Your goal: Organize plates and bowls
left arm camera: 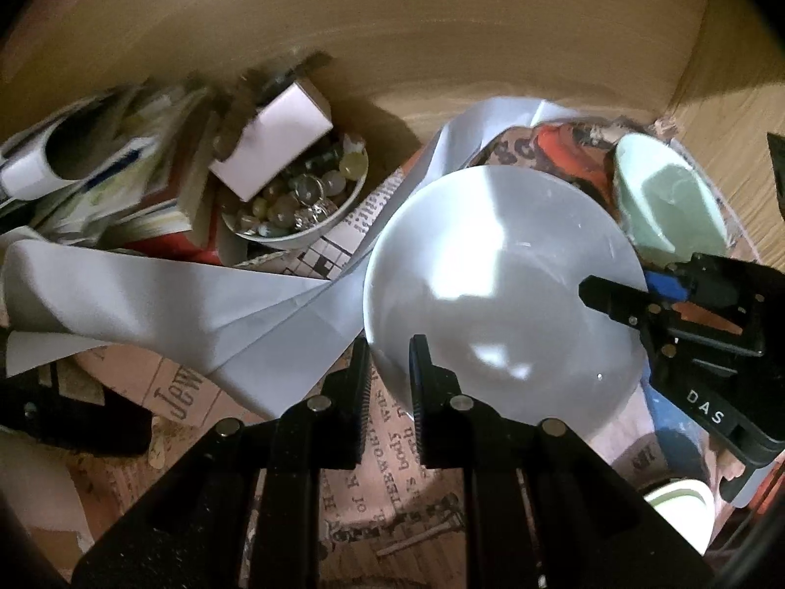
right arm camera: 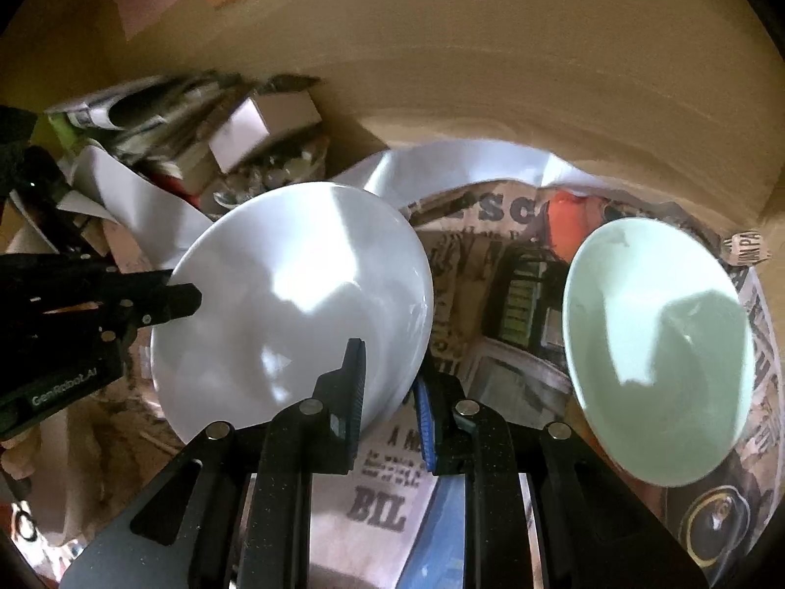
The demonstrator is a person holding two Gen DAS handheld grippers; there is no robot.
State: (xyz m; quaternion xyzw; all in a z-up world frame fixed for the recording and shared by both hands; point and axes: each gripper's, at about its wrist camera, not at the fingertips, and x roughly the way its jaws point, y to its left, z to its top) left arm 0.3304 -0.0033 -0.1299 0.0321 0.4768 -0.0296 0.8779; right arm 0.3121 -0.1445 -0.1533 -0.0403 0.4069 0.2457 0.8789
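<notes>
A white bowl [left arm camera: 500,304] is held tilted above newspaper, and both grippers grip its rim. My left gripper [left arm camera: 390,358] is shut on the near-left rim; in the right wrist view it [right arm camera: 191,297] comes in from the left. My right gripper [right arm camera: 387,378] is shut on the lower rim of the same white bowl [right arm camera: 294,304], and it [left arm camera: 596,294] shows at the bowl's right edge in the left wrist view. A pale green bowl [right arm camera: 657,353] sits tilted on the newspaper to the right, also seen behind the white one [left arm camera: 672,206].
Printed newspaper [right arm camera: 490,255] lines the surface, with loose white paper sheets [left arm camera: 171,304] over it. At the back left are a small bowl of glassy beads [left arm camera: 294,196], a white box [left arm camera: 279,142] and stacked books [left arm camera: 122,172]. A brown wall [left arm camera: 441,24] closes the back.
</notes>
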